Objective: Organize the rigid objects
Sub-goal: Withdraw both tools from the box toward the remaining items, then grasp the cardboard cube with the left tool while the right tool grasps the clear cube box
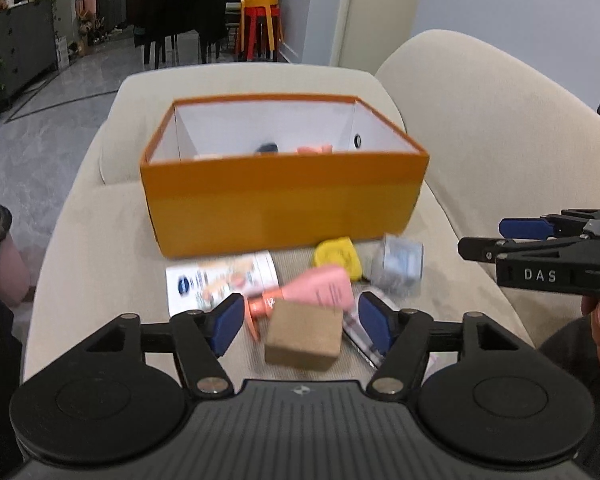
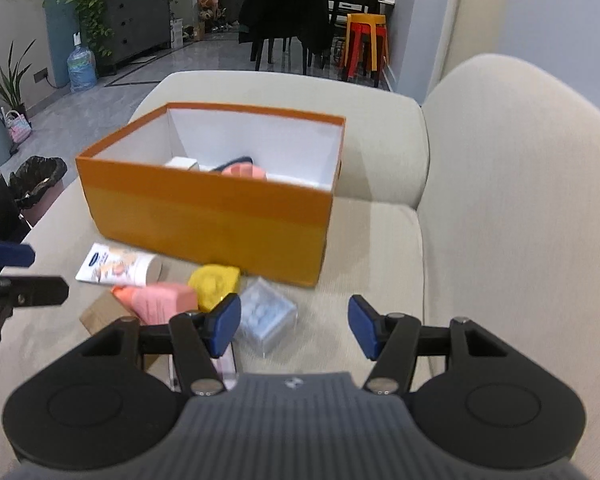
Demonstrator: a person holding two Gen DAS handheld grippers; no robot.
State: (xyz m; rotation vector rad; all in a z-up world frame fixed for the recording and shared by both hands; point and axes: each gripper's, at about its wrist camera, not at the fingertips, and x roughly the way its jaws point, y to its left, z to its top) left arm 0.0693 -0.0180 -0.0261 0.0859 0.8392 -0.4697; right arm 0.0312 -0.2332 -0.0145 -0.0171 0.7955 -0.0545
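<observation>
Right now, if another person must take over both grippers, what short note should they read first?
Left gripper: open, jaws on either side of the brown block, pads not pressing it.
Right gripper: open, empty, over the sofa seat.
Orange box: already holds a pink item, a dark one and a white one.
Left in front of the box: white tube, pink bottle, yellow item, clear case, brown block.

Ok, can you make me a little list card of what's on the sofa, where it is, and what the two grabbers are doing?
surface: beige sofa
container: orange box, open top, some things already inside
loose items in front of box: white tube, pink bottle, yellow case, clear box, brown block
left gripper: jaws open around brown block
right gripper: jaws open, nothing between
</observation>
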